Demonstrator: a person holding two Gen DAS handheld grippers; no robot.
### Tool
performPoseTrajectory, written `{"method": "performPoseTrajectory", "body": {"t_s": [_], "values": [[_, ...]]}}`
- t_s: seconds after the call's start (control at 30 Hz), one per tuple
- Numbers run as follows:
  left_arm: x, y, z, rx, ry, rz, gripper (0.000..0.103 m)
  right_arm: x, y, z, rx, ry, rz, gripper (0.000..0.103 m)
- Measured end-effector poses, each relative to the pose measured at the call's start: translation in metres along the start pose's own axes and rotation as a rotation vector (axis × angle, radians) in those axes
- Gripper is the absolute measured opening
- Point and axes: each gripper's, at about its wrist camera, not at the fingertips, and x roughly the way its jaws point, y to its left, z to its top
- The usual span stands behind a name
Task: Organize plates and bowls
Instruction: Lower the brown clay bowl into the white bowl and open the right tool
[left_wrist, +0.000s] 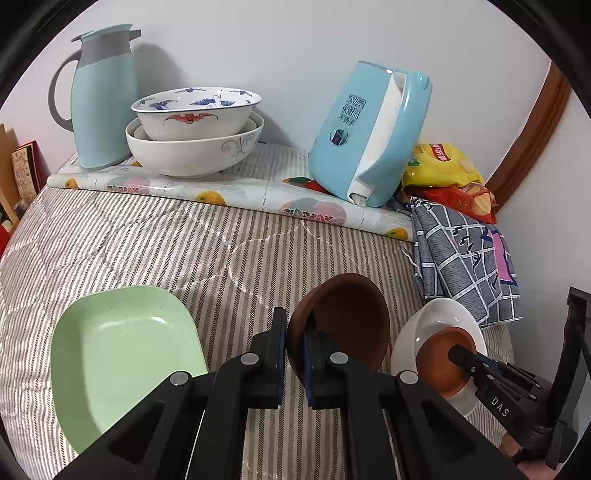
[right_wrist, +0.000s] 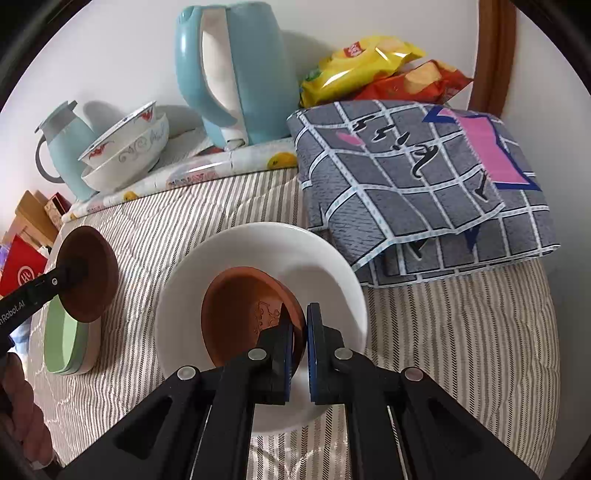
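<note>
My left gripper (left_wrist: 294, 325) is shut on the rim of a dark brown dish (left_wrist: 343, 321), held tilted above the striped cover just right of a pale green plate (left_wrist: 122, 362). In the right wrist view the same brown dish (right_wrist: 88, 273) hangs over the green plate (right_wrist: 62, 343), with the left gripper (right_wrist: 75, 273) on it. My right gripper (right_wrist: 300, 314) is shut on the rim of a terracotta dish (right_wrist: 243, 314), tilted inside a white bowl (right_wrist: 258, 243). Whether that dish touches the bowl I cannot tell. The left wrist view shows the white bowl (left_wrist: 443, 317) at the right.
At the back, two patterned bowls (left_wrist: 195, 122) sit stacked beside a blue jug (left_wrist: 103, 96) and a blue kettle (left_wrist: 369, 136). Snack bags (left_wrist: 439, 162) and a folded checked cloth (right_wrist: 417, 177) lie at the right. A hand (right_wrist: 22, 417) shows at the lower left.
</note>
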Motion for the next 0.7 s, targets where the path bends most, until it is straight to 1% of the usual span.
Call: {"method": "performPoseTrajectory", "body": {"t_s": [0.43,0.7], "values": [[0.007,-0.002,0.002,0.0,0.005,-0.011,0.008,0.014,0.005,0.009,-0.019,0.05,-0.008,0.007],[0.008,-0.003,0.002,0.002,0.012,-0.014,0.008,0.023,0.012,0.015,-0.068,0.088,-0.054,0.007]]}}
